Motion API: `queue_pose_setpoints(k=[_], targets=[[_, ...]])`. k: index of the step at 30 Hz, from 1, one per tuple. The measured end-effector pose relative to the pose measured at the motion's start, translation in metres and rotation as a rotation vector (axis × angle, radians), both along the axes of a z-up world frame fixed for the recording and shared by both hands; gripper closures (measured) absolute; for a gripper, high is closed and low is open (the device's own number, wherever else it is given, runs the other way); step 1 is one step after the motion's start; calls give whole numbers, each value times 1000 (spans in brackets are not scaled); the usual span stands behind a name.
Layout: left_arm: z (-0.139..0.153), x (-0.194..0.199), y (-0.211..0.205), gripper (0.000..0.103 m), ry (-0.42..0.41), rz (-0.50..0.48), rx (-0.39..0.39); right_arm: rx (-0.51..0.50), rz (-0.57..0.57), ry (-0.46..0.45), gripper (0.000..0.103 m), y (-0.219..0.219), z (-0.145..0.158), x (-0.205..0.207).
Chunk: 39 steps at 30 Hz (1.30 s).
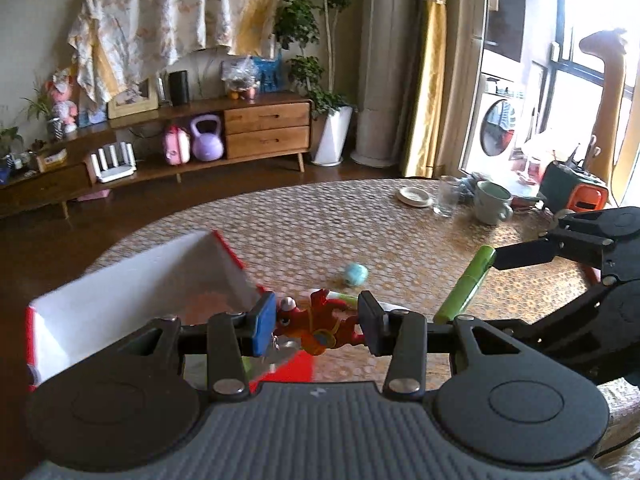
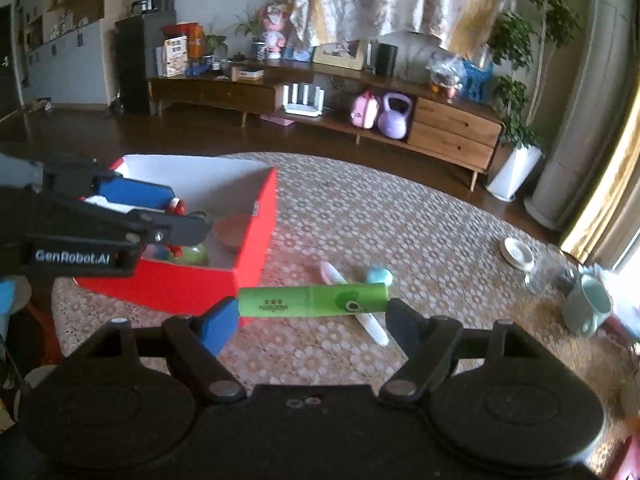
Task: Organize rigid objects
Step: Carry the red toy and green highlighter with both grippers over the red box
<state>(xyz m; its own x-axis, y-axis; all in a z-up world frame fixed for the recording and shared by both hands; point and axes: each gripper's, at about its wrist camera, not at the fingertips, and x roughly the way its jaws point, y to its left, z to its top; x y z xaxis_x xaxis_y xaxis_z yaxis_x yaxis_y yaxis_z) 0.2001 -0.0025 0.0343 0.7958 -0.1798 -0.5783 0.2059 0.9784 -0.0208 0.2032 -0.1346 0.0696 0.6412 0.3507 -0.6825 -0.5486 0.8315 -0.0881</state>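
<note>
Lying crosswise between right tongs point(image 2: 312, 312) — green tube point(image 2: 312, 300)

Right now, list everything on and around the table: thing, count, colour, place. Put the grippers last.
Box: one, red outside, white inside, table's left part.
Toy figure: one, red-orange, between the left gripper's fingers, over the box.
Green tube: one, clamped end to end by the right gripper.
Bowl: one, brownish, inside the box.
Blue egg: one, pale blue, on the table beyond the tube.
White stick: one, on the table under the tube.
Mug: one, pale green, far right.
Glass: one, clear, beside the mug.
Saucer: one, white, near the glass.
Left gripper: shut on the toy.
Right gripper: shut on the tube.
</note>
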Motion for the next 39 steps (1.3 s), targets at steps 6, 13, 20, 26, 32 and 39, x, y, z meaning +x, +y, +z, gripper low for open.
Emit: queue_pose_setpoints(k=[6, 13, 20, 26, 32, 39], targets=[[14, 1, 38, 60, -8, 47, 15, -13, 50, -18, 23, 36, 6, 2], [16, 8, 83, 60, 8, 104, 18, -18, 93, -12, 23, 77, 2, 14], [1, 24, 122, 60, 49, 149, 50, -35, 125, -4, 23, 113, -11, 28], [-17, 48, 143, 60, 86, 170, 73, -37, 127, 12, 23, 141, -25, 50], [-42, 79, 154, 60, 122, 172, 119, -57, 122, 43, 23, 164, -45, 75], [-68, 108, 158, 60, 181, 187, 141, -98, 123, 82, 23, 190, -72, 99]])
